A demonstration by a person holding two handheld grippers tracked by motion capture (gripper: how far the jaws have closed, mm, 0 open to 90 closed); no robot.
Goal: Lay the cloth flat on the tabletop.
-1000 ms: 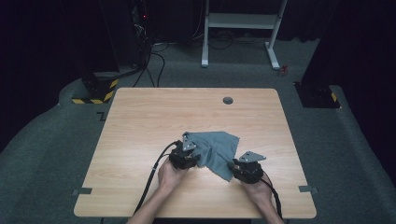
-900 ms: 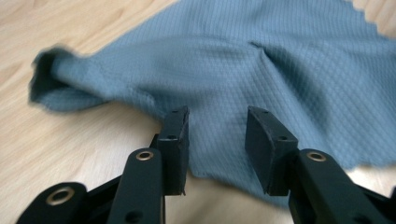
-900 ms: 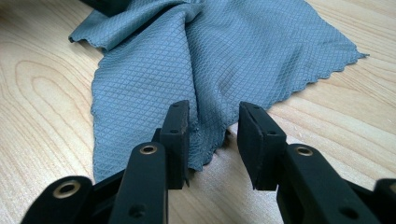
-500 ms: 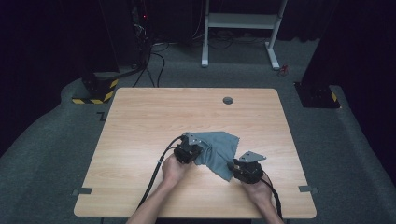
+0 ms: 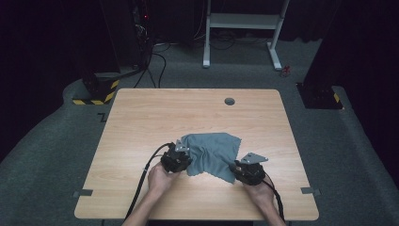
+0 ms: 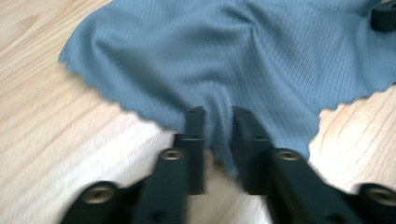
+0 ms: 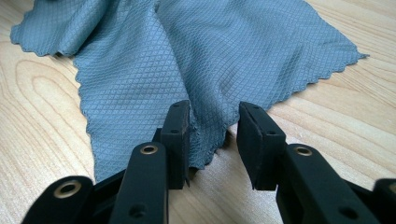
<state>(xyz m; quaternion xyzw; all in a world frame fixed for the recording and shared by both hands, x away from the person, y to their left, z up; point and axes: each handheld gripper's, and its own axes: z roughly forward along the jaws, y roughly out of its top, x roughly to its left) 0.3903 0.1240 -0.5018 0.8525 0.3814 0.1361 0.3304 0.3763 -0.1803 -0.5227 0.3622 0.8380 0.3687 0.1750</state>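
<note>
A grey-blue cloth (image 5: 214, 150) lies rumpled on the wooden table (image 5: 141, 122), near the front. My left gripper (image 5: 181, 159) is at the cloth's left edge. In the left gripper view a raised fold of the cloth (image 6: 224, 51) stands between its jaws (image 6: 218, 116). These jaws have just been opening and stand a little apart. My right gripper (image 5: 240, 170) is at the cloth's near right corner. In the right gripper view its jaws (image 7: 214, 116) are open, with the corner of the cloth (image 7: 196, 51) lying flat between them and a gap beside the right pad.
A round cable hole (image 5: 229, 101) sits in the table's far side. Beyond the table stand a white frame (image 5: 242, 21) and dark equipment on grey carpet. Cables trail from both grippers over the front edge.
My left gripper has shifted a little to the left at the cloth's edge. The right gripper has stayed where it was.
</note>
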